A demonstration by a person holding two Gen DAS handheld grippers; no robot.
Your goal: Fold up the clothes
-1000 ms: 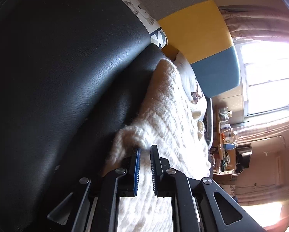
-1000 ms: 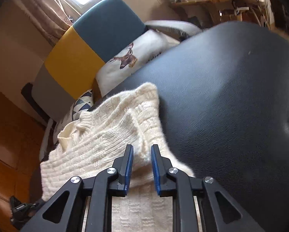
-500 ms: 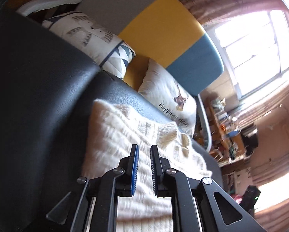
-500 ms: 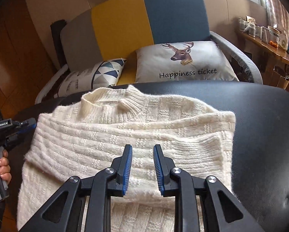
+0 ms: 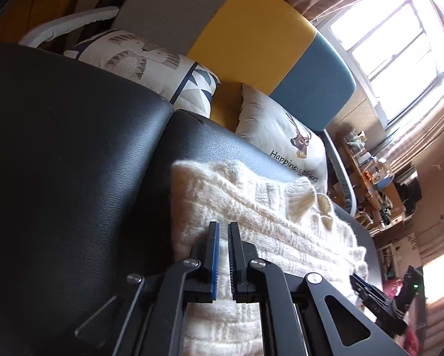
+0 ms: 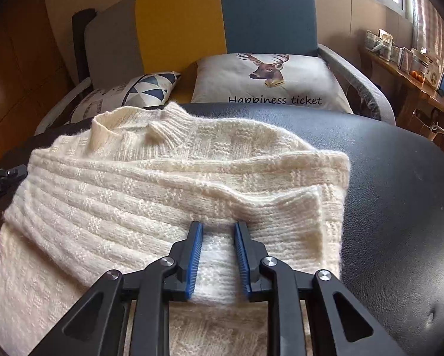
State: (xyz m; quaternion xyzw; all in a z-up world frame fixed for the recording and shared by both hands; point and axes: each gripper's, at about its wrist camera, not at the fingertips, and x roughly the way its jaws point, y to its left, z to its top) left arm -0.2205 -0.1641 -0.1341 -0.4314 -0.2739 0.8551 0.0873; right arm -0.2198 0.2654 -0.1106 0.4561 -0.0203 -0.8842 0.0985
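Note:
A cream knitted sweater [image 6: 168, 184] lies folded on a black leather surface [image 6: 400, 192], collar at the far side, sleeves folded across the body. It also shows in the left wrist view [image 5: 251, 216]. My right gripper [image 6: 219, 228] hovers over the sweater's near right part, jaws apart and empty. My left gripper [image 5: 223, 228] is over the sweater's left edge, jaws nearly closed with a narrow empty gap. The right gripper [image 5: 379, 302] shows in the left wrist view at the lower right; the left gripper [image 6: 2, 178] shows at the left edge of the right wrist view.
Behind the leather surface stands a grey, yellow and blue armchair [image 6: 222, 23] with a deer cushion [image 6: 269, 80] and a triangle-patterned cushion [image 6: 144, 89]. A wooden shelf with small items [image 6: 406, 59] runs along the right under a bright window [image 5: 394, 44].
Both grippers have let go of the sweater's folded sleeves and pulled back. The right jaws have opened wider. The sweater now lies flat with the sleeves folded in.

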